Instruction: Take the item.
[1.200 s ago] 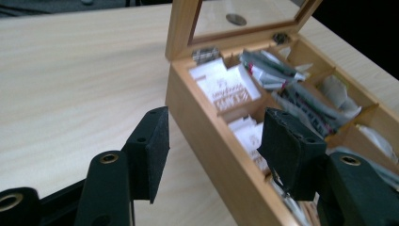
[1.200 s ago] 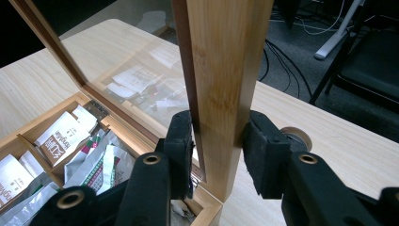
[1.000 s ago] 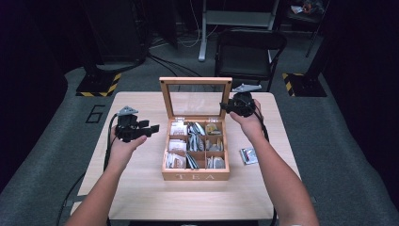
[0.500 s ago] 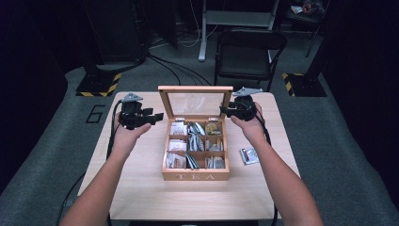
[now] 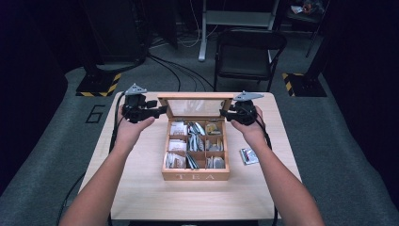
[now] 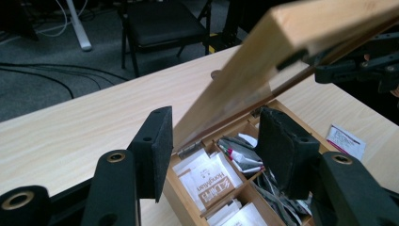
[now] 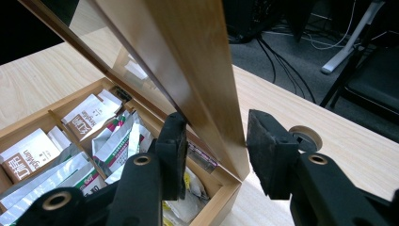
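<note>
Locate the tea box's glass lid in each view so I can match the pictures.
High view: lid stands at centre, at the box's far edge.
Left gripper view: lid slants across the upper right.
Right gripper view: lid slants down from the top centre.
Shared landmark: tea bags in the compartments.

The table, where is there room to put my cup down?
The table is bare between the tea box and its near edge, and along the left side beside the box. To the right lies a loose tea packet. Around the lid, both grippers crowd in.
</note>
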`<state>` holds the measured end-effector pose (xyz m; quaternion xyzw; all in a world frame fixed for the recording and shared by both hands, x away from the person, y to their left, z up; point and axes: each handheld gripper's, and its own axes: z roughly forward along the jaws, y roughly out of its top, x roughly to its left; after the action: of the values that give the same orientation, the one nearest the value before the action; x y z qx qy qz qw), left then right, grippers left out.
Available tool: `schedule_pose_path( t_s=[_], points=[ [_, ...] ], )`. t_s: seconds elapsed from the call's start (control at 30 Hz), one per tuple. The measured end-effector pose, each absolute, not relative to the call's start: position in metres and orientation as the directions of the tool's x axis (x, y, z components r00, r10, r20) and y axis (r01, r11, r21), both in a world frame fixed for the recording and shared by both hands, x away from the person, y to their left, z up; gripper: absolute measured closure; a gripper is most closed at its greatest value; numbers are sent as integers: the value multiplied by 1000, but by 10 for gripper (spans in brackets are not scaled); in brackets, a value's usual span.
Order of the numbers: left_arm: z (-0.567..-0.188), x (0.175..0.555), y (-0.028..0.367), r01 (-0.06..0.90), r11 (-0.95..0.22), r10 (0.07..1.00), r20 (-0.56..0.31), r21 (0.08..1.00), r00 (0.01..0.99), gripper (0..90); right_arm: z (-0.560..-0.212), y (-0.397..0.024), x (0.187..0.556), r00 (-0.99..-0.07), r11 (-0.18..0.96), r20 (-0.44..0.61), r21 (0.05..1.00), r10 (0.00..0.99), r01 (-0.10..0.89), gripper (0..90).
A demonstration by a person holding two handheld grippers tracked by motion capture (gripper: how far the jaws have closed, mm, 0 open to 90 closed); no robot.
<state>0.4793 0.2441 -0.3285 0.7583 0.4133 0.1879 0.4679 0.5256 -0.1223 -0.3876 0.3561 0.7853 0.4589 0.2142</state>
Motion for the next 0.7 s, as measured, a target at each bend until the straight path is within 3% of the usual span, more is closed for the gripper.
schedule_pose_path(
  t_s=[0.7],
  points=[
    [-327, 471, 237, 438, -257, 768, -92, 862, 633, 532, -389, -129, 510, -665, 290, 59, 869, 745, 402, 540]
  ],
)
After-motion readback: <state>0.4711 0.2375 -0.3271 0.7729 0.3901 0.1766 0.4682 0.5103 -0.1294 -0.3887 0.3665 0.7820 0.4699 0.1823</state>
